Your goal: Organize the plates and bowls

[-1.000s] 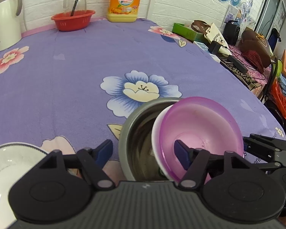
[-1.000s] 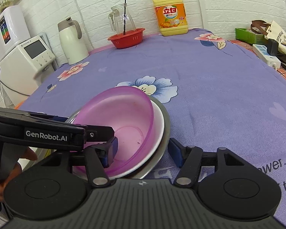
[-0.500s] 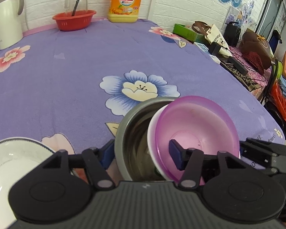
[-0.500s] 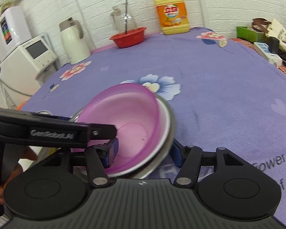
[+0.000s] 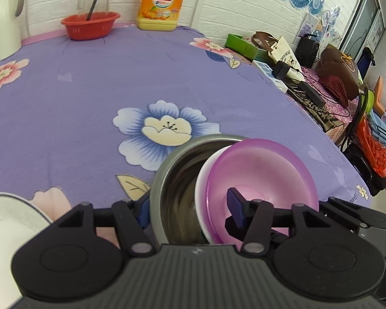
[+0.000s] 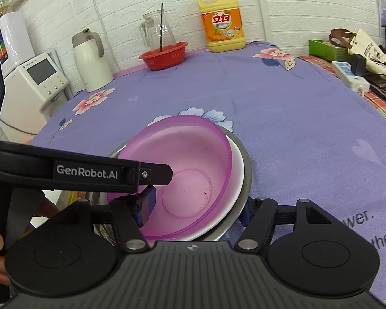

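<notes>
The left gripper [image 5: 190,209] straddled the near-left wall of the steel bowl [image 5: 172,180]: one fingertip sat outside it, mostly hidden behind the rim, the other inside the stack. Whether it actually pinched could not be told. The right gripper [image 6: 196,206] straddled the stack's right rim, one pad inside the purple bowl [image 6: 187,170], the other outside under the steel bowl's edge, its tip hidden; contact was unclear. A white bowl [image 6: 238,164] showed only as a crescent between purple and steel. The stack stood near the tabletop's front edge. Another white dish [image 5: 5,221] was cut off at the near-left corner. Along the far edge stood a red basket [image 5: 90,25] and a detergent jug [image 5: 162,5].
</notes>
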Tool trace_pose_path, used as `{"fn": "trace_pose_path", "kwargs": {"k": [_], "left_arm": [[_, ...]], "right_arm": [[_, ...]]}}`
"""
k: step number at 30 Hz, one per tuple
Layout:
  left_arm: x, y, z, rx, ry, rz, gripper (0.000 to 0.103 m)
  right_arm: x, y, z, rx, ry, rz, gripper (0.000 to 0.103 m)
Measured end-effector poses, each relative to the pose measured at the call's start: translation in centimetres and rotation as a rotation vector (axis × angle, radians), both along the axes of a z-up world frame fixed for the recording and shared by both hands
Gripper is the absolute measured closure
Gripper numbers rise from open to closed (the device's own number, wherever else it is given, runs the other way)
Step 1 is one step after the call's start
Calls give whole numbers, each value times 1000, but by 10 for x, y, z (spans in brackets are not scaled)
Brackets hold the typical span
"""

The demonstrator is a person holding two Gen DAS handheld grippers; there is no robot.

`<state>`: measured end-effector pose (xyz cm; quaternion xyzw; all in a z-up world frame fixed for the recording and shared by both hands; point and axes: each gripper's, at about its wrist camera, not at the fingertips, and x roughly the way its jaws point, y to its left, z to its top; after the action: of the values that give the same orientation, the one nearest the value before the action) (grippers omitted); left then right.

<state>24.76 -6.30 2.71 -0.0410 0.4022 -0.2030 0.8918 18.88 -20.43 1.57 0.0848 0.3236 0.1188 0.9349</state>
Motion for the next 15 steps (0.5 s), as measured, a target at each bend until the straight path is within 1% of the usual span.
{"fn": "trace_pose_path", "kwargs": {"k": [5, 10, 13, 15], "left_arm": [[7, -3, -6, -3, 16, 8, 49], [4, -1, -5, 16, -9, -6, 49], [3, 6, -6, 31, -10, 4, 47], [5, 8, -7, 11, 5, 3, 49]], "right_arm": [[9, -7, -6, 22, 16, -2, 0], [8, -12, -9, 43, 14, 19, 0], [5, -22, -10, 46, 11, -20, 0], [5, -29, -11, 65, 15, -45, 0]]}}
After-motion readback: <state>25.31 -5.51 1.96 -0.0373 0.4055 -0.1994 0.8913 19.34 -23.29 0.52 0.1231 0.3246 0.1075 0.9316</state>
